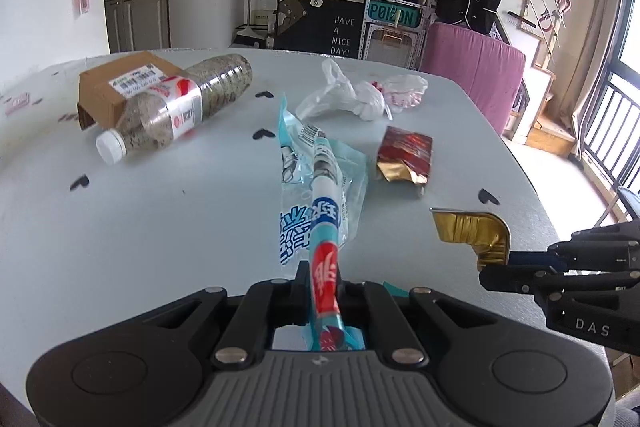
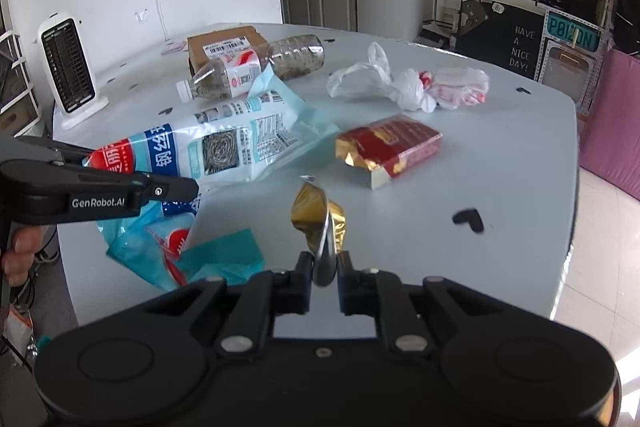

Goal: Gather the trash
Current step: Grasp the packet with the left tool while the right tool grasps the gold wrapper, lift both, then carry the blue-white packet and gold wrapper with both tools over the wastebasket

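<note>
Gold foil, crumpled and feather-light, is pinched in my right tongs point(image 2: 324, 267); this foil scrap point(image 2: 318, 223) hangs just above the tabletop point(image 2: 500, 155) near its right edge. It is thin and springy, so I judge it could slip unless held across a fold, as it is now. My left tongs point(image 1: 320, 291) are clamped on the near end of a blue and white steel-wool wrapper point(image 1: 320, 187), whose far part trails over the middle of the tabletop. That film is limp and slick; a grip on the bunched end looks surest.

Other trash lies untouched. A red and gold cigarette pack point(image 2: 390, 151) lies just beyond the foil, stiff enough to take by its long sides, though its torn end may crush. A knotted white plastic bag point(image 2: 408, 85) lies toward the far right edge, soft and best taken by the knot. A clear plastic bottle point(image 2: 256, 67) with gritty contents lies on its side against a cardboard box point(image 2: 224, 45) at the far left; it looks heavier and round, likely to roll, so the neck seems the place to hold.

Pale grey and smooth, the tabletop carries small black heart marks point(image 2: 468, 221). A white heater point(image 2: 66, 67) stands at its left corner. Beyond are a chalkboard sign point(image 1: 342, 35), shelves, and a pink sofa point(image 1: 472, 75).
</note>
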A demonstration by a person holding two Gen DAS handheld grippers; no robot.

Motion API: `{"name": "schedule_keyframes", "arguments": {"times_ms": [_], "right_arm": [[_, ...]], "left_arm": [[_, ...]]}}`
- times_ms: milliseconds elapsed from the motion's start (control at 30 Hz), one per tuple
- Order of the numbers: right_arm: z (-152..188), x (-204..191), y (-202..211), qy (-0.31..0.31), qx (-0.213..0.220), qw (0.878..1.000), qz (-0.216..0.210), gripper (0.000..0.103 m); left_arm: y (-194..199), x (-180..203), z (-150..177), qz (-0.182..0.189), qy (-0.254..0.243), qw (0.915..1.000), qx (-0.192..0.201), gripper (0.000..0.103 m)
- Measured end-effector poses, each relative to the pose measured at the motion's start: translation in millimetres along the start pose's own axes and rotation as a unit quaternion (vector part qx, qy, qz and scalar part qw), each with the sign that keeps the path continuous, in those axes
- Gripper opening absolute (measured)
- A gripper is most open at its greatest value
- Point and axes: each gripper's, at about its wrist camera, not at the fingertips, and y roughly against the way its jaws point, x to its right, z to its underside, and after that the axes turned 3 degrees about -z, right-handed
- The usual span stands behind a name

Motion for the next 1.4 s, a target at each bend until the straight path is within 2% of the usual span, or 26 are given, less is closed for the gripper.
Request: {"name": "schedule_keyframes", "arguments": {"times_ms": [267, 700, 967, 1400], "right_arm": [[11.8, -0.1, 17.8, -0.011, 0.008, 1.0, -0.004, 0.013], [-0.8, 16.0, 78.5, -0.028, 0.07, 0.997, 0.017, 0.013], [6.5, 41.5, 126.5, -0.046, 0.1, 0.993, 0.037, 0.013], [38.1, 108.7, 200.3, -0.09, 0.135, 0.983, 0.09, 0.013]], "left_arm": [[11.9, 9.3, 11.5, 0.006, 0.018, 0.9998, 0.004, 0.006], [65.8, 37.2, -11.6, 0.004, 0.024, 0.9977, 0.063, 0.005], [81.6, 83.6, -23.3, 0.032, 0.009, 0.9964, 0.077, 0.005], [85.7, 193.6, -39.6, 0.094, -0.036, 0.9912, 0.086, 0.005]]}}
